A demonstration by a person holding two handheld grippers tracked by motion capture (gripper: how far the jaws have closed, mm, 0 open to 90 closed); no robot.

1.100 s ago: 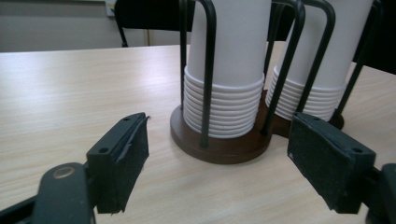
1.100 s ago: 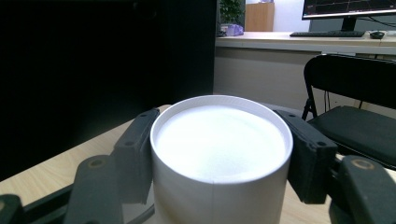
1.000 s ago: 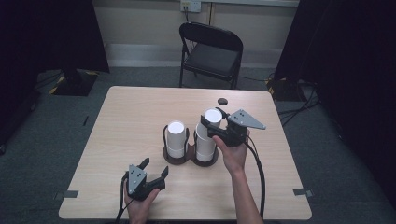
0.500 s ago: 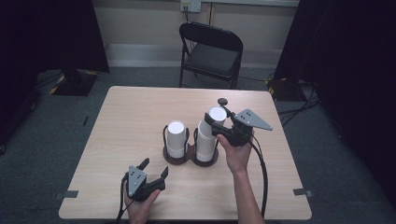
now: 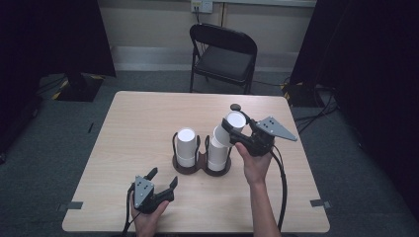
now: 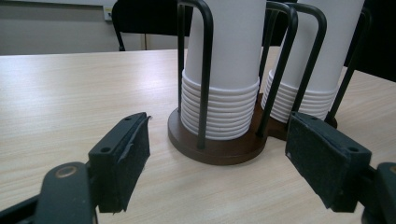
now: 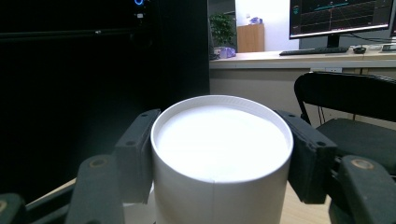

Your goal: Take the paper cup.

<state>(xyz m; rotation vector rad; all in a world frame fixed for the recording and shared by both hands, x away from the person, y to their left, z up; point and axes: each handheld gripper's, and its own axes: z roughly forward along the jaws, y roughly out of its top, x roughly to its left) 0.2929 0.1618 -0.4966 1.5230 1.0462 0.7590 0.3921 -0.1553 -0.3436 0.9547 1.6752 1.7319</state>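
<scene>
**Right gripper clamps a tilted paper cup above the right stack**

Near the desk's front edge, left of its middle, the left gripper rests low over the wood in the person's left hand, its jaws spread wide with nothing between them. The left gripper view looks past those parted pads at the dark wooden cup holder just ahead, where two stacks of white paper cups stand upside down inside black wire hoops.

At the middle of the desk, the left stack stands upright in the holder. Beside it rises the right stack. The right gripper, held in the right hand, has its jaws pressed on both sides of the top cup, which leans toward the far right corner. In the right gripper view the pads hug the cup's white base.

Beyond, near the far edge, lies a small dark round object. A black folding chair stands behind the desk.
</scene>
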